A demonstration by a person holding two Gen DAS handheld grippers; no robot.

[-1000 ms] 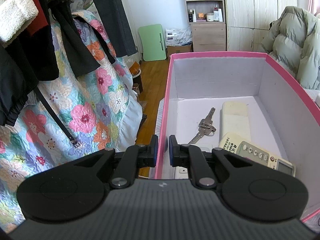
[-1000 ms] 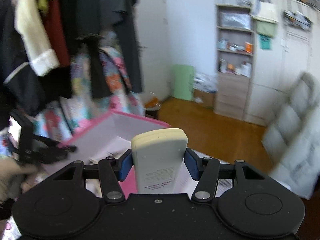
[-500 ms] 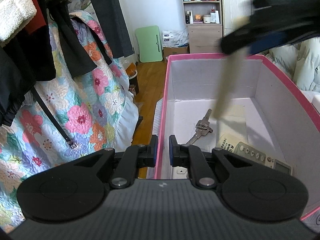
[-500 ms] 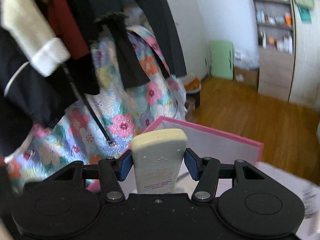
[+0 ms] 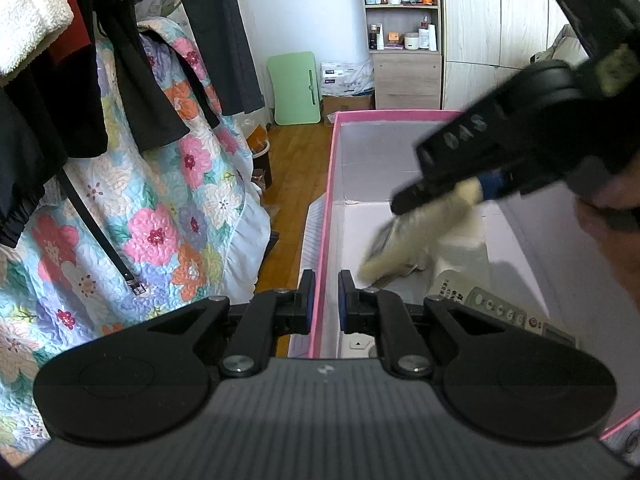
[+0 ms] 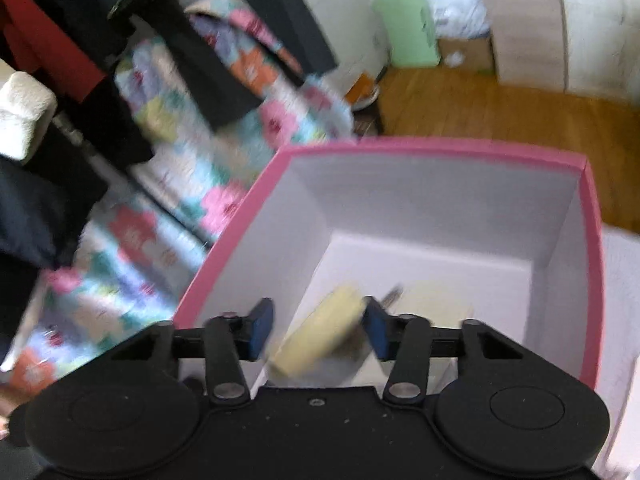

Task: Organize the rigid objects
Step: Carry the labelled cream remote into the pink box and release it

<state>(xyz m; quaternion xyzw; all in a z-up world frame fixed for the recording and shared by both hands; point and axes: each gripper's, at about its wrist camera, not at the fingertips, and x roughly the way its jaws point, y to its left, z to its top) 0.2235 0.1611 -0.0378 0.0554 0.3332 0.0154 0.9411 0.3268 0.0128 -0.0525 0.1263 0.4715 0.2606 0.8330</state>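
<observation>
A pink box (image 5: 323, 216) with a white inside stands in front of me. My left gripper (image 5: 323, 300) is shut on its near-left wall, one pad on each side of the rim. In the left wrist view my right gripper (image 5: 460, 196) reaches down into the box from the right. A cream remote (image 6: 320, 342) lies tilted and blurred between its jaws, which are closing; the left pad stands clear of it. My right gripper (image 6: 318, 329) hovers over the box's (image 6: 400, 148) floor. A buttoned remote (image 5: 500, 312), a second cream remote (image 6: 436, 304) and partly hidden keys (image 6: 390, 294) lie inside.
Dark clothes and a floral quilt (image 5: 160, 220) hang close on the left of the box. Wooden floor (image 6: 500, 108), a green folding board (image 5: 296, 88) and a shelf unit (image 5: 404, 40) lie beyond. A person's hand (image 5: 608, 236) holds the right gripper at the right edge.
The right gripper came down over the box and pitched downward. The cream remote, held upright before, now hangs tilted and loose between the jaws. The left gripper kept its hold.
</observation>
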